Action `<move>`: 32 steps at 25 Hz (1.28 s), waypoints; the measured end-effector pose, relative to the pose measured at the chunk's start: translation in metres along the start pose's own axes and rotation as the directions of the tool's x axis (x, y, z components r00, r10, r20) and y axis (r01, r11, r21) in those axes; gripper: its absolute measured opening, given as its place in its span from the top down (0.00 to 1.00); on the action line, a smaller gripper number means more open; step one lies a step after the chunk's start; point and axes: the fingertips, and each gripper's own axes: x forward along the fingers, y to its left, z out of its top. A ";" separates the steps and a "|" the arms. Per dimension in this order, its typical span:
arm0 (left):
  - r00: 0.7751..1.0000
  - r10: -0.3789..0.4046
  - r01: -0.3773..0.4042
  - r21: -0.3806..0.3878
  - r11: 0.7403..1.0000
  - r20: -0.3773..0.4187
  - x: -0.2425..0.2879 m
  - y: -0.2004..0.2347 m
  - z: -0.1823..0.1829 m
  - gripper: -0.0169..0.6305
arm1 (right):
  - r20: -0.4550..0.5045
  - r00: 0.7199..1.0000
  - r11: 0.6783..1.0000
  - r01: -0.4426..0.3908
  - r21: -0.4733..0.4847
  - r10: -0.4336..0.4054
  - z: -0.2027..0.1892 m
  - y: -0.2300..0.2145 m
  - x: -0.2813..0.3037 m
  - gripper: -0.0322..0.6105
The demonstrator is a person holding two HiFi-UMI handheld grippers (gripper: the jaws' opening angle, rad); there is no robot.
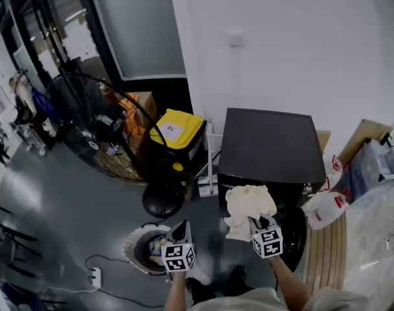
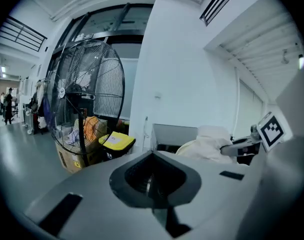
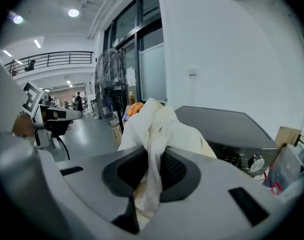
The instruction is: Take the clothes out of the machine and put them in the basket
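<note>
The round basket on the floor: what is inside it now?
The basket looks mostly dark inside, with a small blue and yellow thing too blurred to name. The left gripper covers its right part, so what lies there cannot be seen.

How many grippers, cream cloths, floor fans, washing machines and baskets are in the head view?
grippers: 2, the left gripper and the right gripper
cream cloth: 1
floor fan: 1
washing machine: 1
basket: 1
total: 6
</note>
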 end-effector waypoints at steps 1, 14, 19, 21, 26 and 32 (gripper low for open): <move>1.000 0.014 -0.014 -0.003 1.000 0.007 -0.008 0.005 0.003 0.95 | 0.004 1.000 1.000 -0.015 -0.013 0.015 0.005 0.008 0.000 0.84; 0.938 0.341 -0.335 -0.090 0.938 0.067 -0.147 0.135 0.015 0.95 | 0.003 0.932 0.914 -0.354 -0.199 0.362 0.063 0.189 0.050 0.84; 0.869 0.488 -0.475 -0.136 0.869 0.080 -0.220 0.195 0.004 0.95 | -0.011 0.864 0.829 -0.486 -0.278 0.503 0.081 0.287 0.066 0.84; 0.838 0.540 -0.525 -0.154 0.837 0.075 -0.248 0.221 -0.005 0.95 | -0.012 0.834 0.794 -0.528 -0.301 0.551 0.086 0.327 0.073 0.84; 0.769 0.637 -0.617 -0.197 0.762 0.056 -0.305 0.264 -0.022 0.95 | -0.039 0.769 0.713 -0.610 -0.345 0.638 0.097 0.408 0.088 0.84; 0.728 0.685 -0.665 -0.240 0.707 0.000 -0.336 0.297 -0.052 0.95 | -0.111 0.719 0.646 -0.673 -0.361 0.686 0.083 0.473 0.106 0.84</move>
